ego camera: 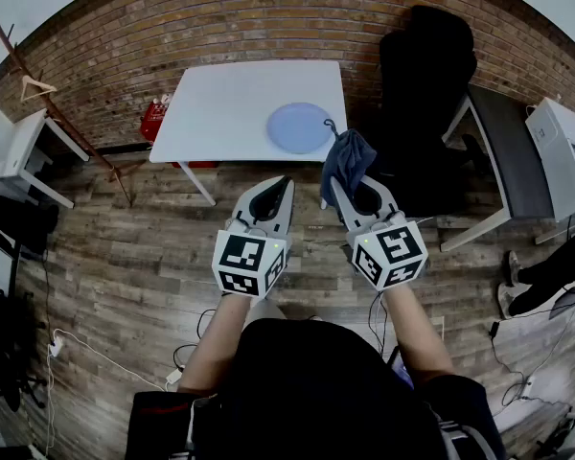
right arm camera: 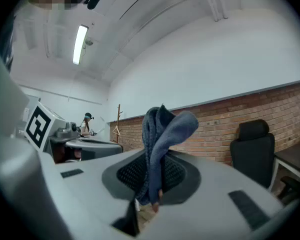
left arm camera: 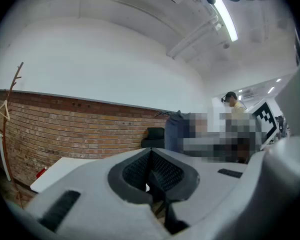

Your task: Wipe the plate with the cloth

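Pinching the blue cloth point(ego camera: 349, 156) in its clenched jaws, the right gripper point(ego camera: 337, 185) hangs beside the left gripper point(ego camera: 285, 182), whose jaws are pressed together on nothing, both well short of the blue plate point(ego camera: 300, 127) on the white table point(ego camera: 220, 103).

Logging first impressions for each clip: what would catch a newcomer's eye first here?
The blue-grey cloth stands out first, pinched in the shut right gripper and bunched up above its jaws, in the air short of the table. Next comes the pale blue plate, the only thing on the white table, near its right edge. The left gripper is shut on nothing, beside the right one.
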